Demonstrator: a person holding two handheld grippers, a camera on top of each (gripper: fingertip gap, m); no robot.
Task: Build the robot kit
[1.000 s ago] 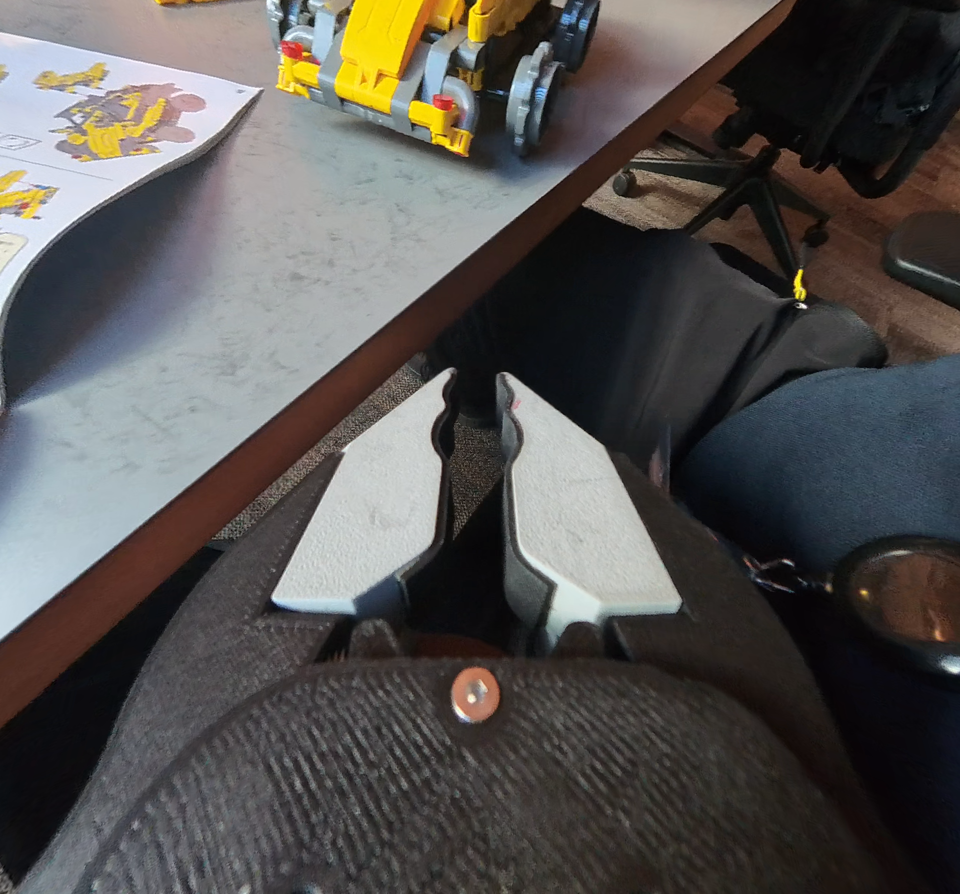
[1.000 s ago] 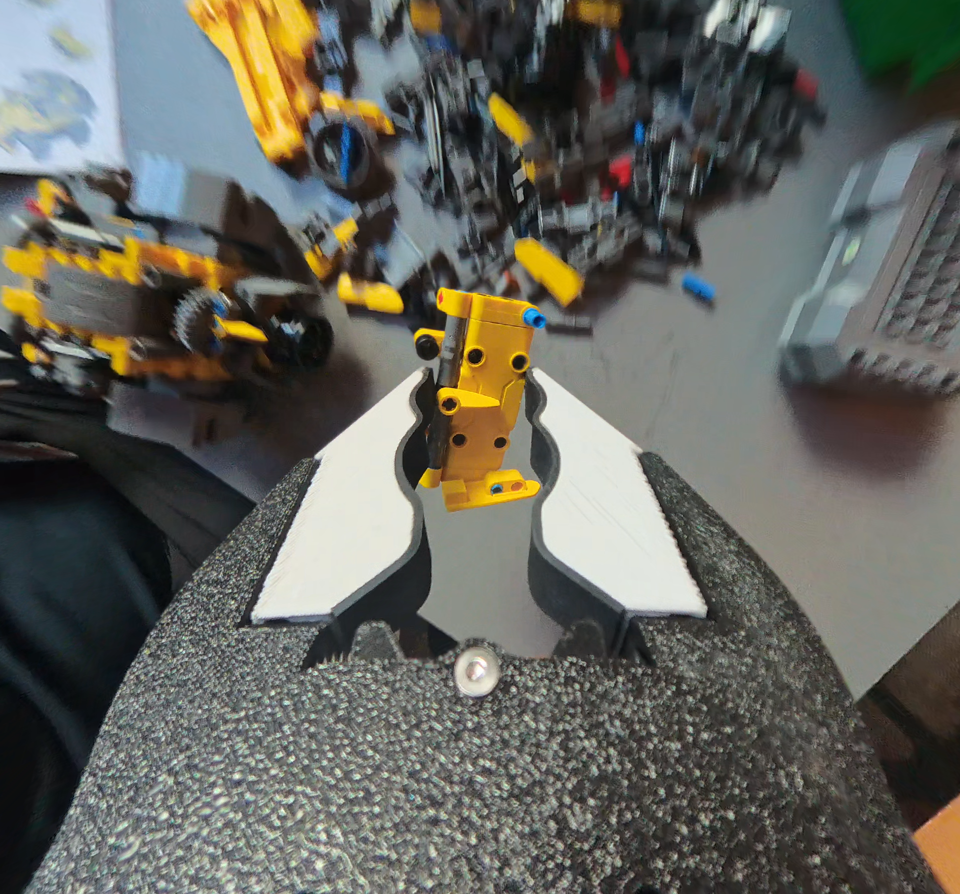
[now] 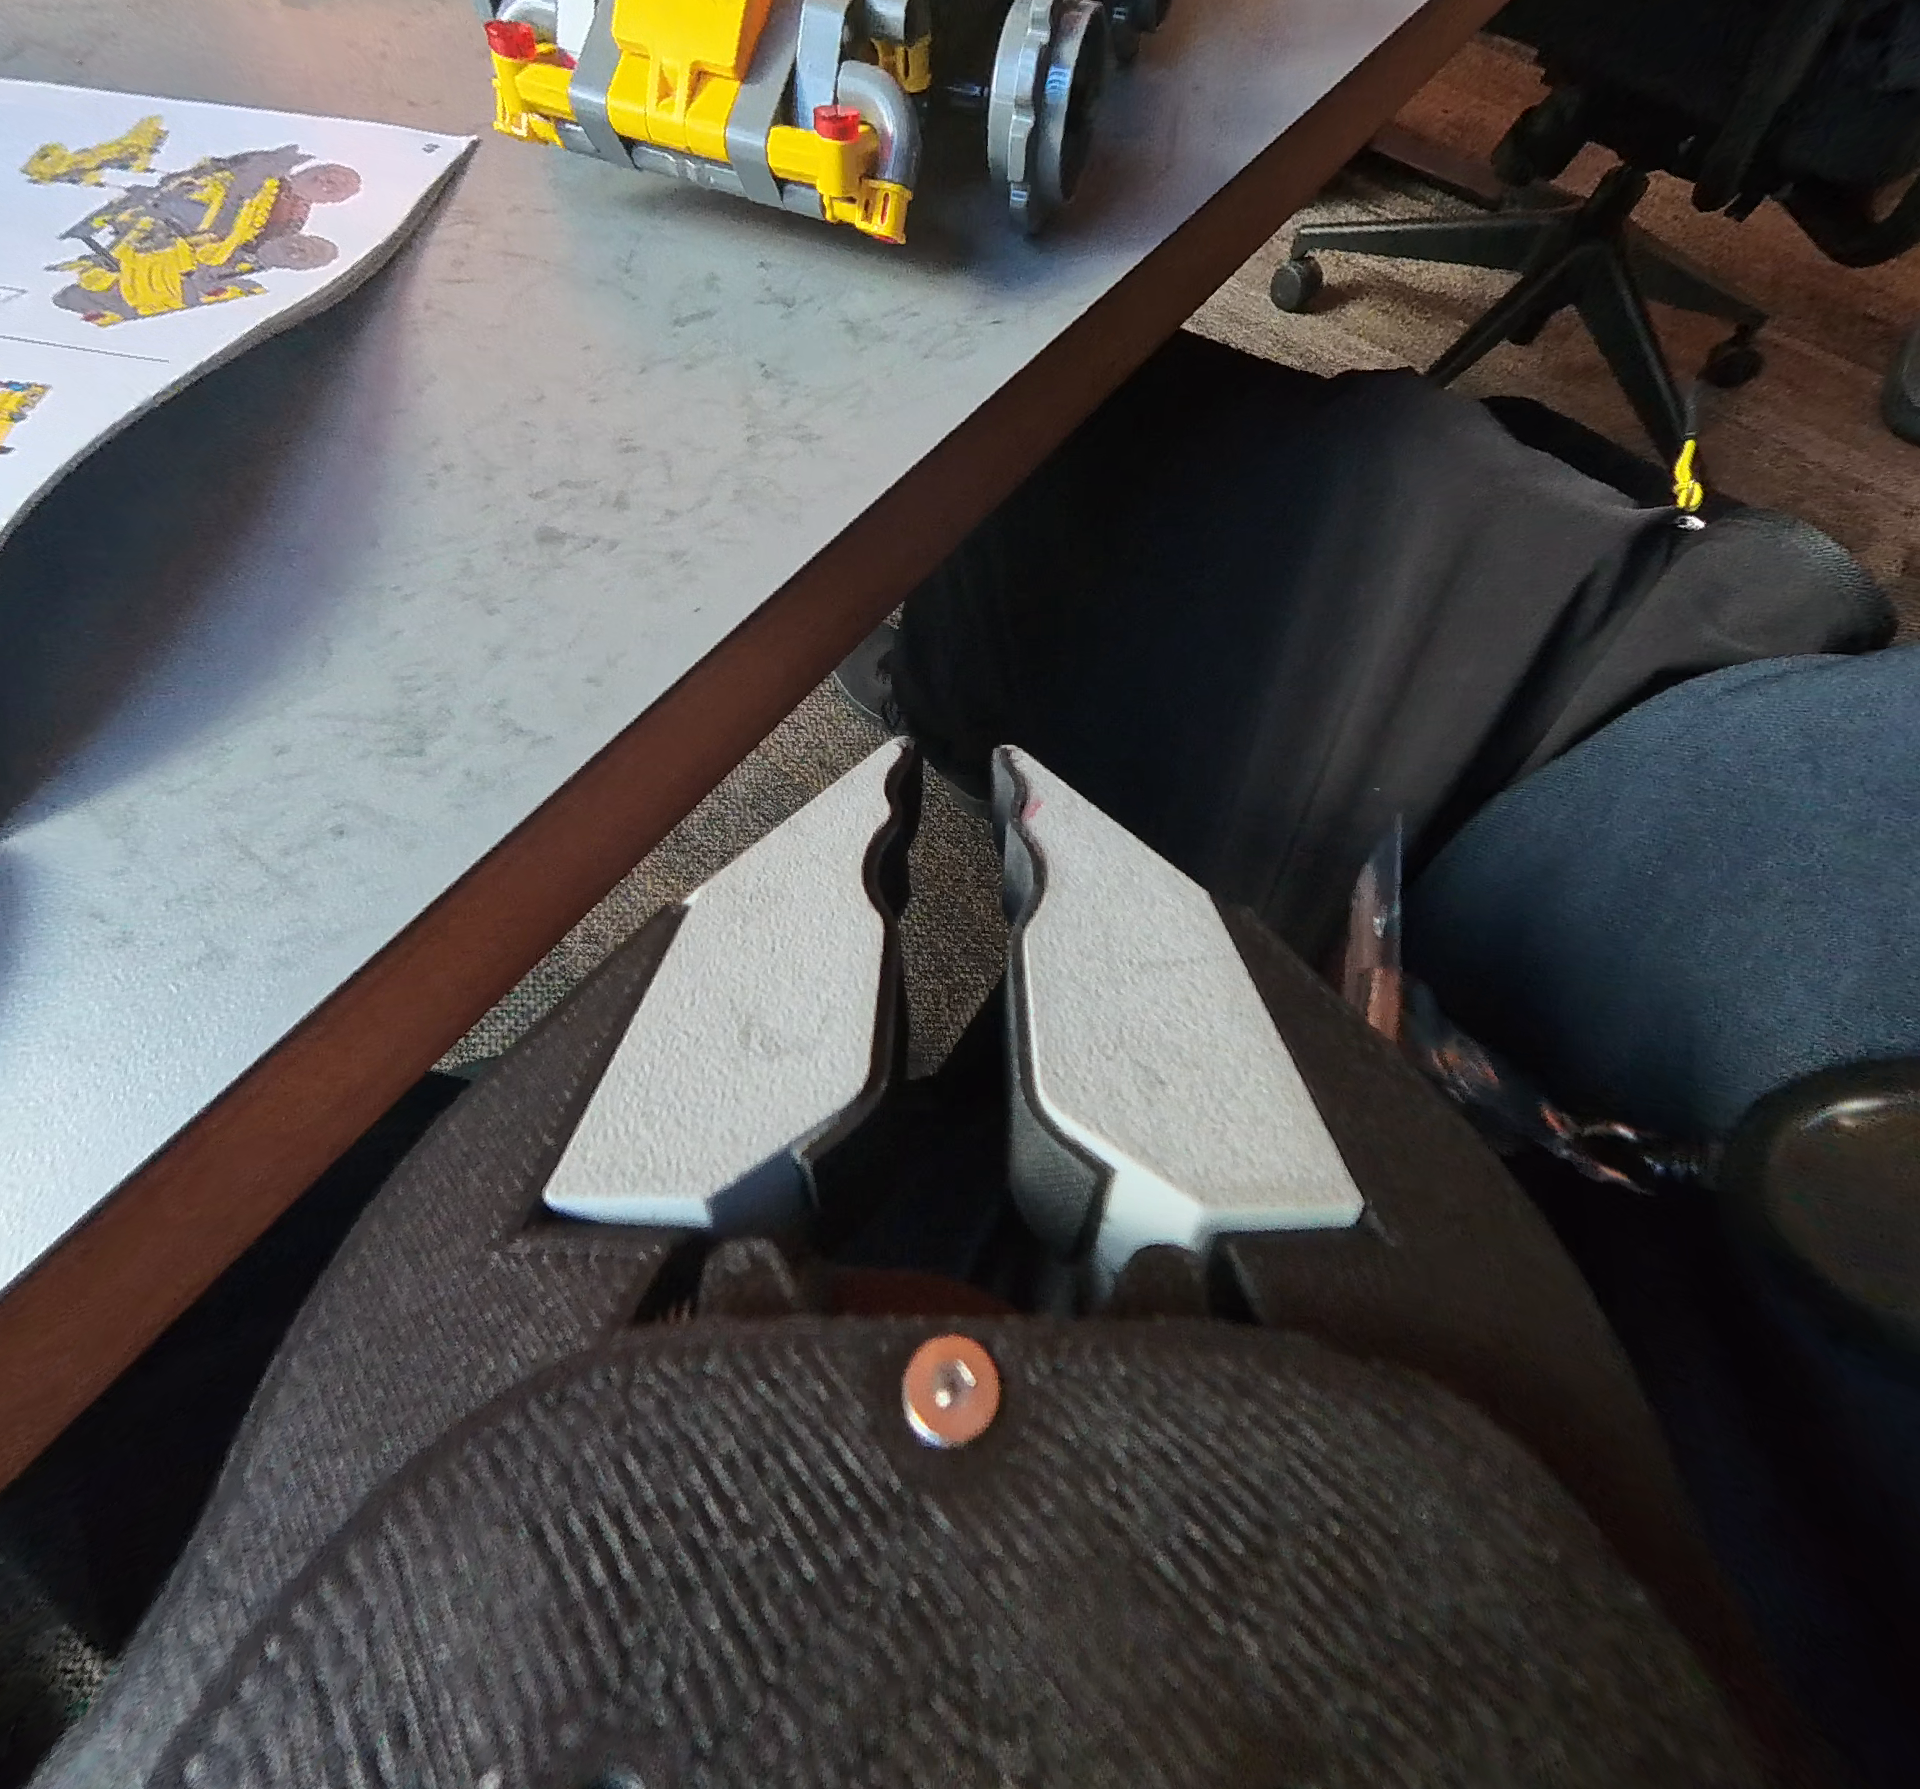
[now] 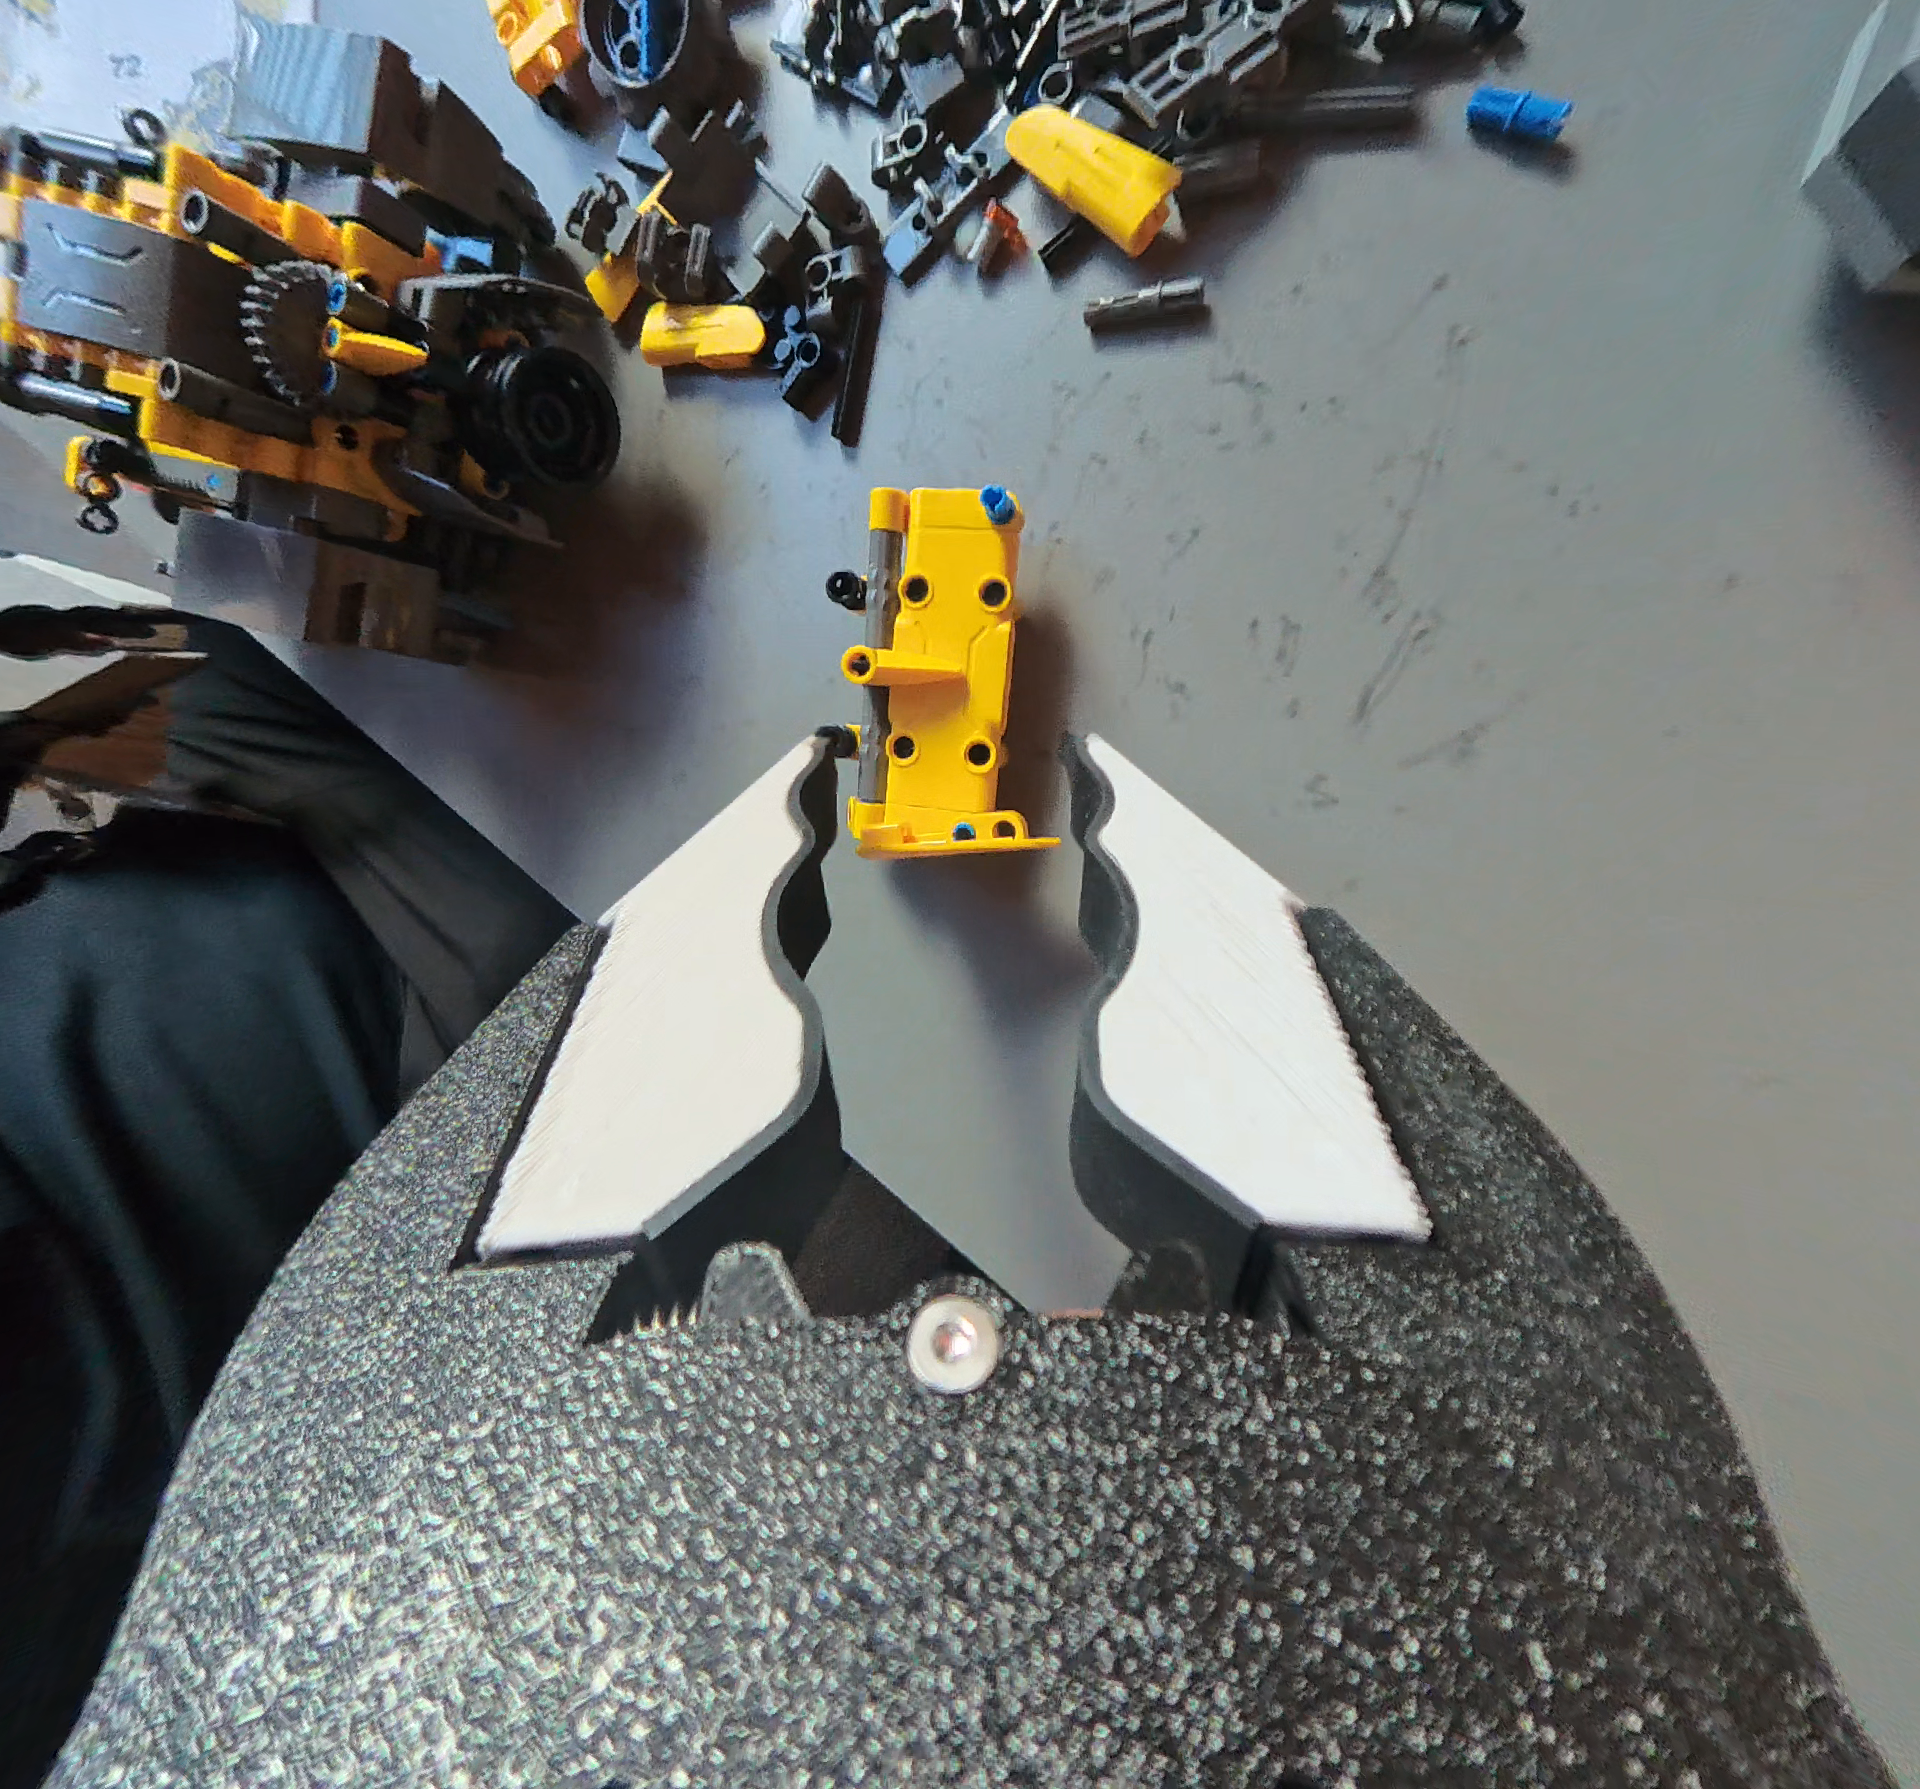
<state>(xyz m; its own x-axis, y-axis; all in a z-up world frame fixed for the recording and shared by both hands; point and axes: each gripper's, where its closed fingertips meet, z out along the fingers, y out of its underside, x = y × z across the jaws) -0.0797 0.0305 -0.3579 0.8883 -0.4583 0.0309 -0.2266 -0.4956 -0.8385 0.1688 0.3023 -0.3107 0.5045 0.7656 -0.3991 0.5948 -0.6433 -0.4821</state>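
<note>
Your right claw hangs over the grey tabletop with its jaws spread wide, clamped on nothing. A yellow brick assembly lies flat on the tabletop, its near end between the fingertips; the left tip may just touch its grey axle, though that's hard to judge. It has pin holes and a blue pin. To the left sits the half-built yellow vehicle; beyond it, a loose parts pile.

Your left claw is off the table edge, over dark clothing, jaws nearly together and empty.
</note>
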